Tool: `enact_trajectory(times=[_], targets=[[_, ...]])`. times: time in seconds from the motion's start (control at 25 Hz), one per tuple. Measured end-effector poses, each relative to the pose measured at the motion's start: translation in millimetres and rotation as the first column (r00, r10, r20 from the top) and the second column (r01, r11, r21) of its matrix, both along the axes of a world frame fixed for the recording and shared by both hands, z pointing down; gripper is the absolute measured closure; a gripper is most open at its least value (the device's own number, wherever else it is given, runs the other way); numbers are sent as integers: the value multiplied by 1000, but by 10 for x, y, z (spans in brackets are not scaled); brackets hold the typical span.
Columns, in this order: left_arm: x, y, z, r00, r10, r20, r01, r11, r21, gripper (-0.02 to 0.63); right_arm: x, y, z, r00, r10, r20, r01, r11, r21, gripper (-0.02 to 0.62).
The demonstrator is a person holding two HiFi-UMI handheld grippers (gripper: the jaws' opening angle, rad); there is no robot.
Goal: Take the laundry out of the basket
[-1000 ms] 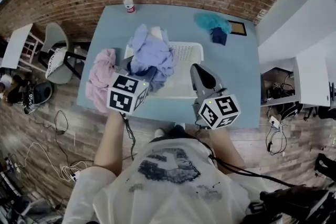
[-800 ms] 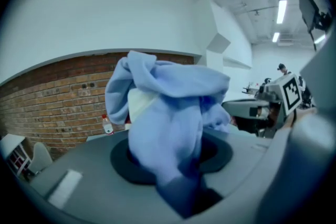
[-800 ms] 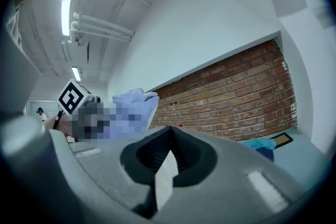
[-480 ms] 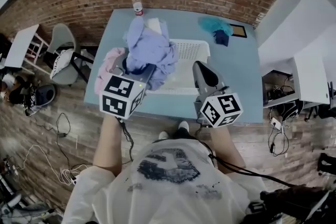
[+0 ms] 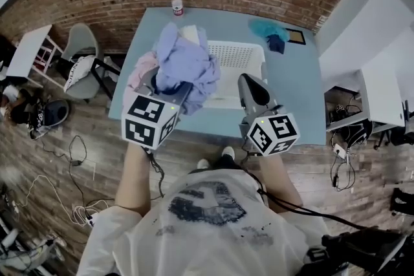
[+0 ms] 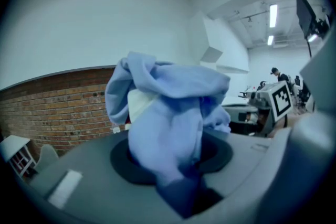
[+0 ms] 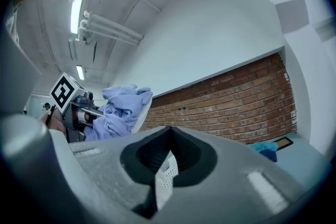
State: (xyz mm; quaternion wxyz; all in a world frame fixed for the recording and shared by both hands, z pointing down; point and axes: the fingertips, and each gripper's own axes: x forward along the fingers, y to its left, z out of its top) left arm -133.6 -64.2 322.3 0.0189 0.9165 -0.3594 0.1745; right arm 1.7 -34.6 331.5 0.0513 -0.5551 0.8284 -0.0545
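A: Left hand-held gripper (image 6: 176,176)?
B: Clamped on the lavender garment (image 6: 168,113), held up over the left end of the white basket (image 5: 244,56).
A: Right hand-held gripper (image 7: 167,162)?
B: Jaws together, empty, by the basket's near-right corner. Basket sits on the table (image 5: 294,100).

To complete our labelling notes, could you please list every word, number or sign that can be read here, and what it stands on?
None can be read.
Clear plastic bottle's red label: too small.
Dark print on the person's white T-shirt: blurred, unreadable.
Black-and-white square markers on the two gripper cubes: patterns only, no letters.
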Motion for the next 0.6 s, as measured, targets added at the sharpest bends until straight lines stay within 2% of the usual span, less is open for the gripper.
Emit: enact_trajectory(times=[0.24, 0.6], targets=[[-201, 70, 14, 999, -31, -14, 31, 1000, -3, 434, -151, -21, 7, 1000, -24, -2, 24, 1000, -1, 597], [-299, 48, 435, 998, -61, -23, 59, 996, -72, 434, -259, -70, 109, 1000, -25, -9, 25, 1000, -19, 597]])
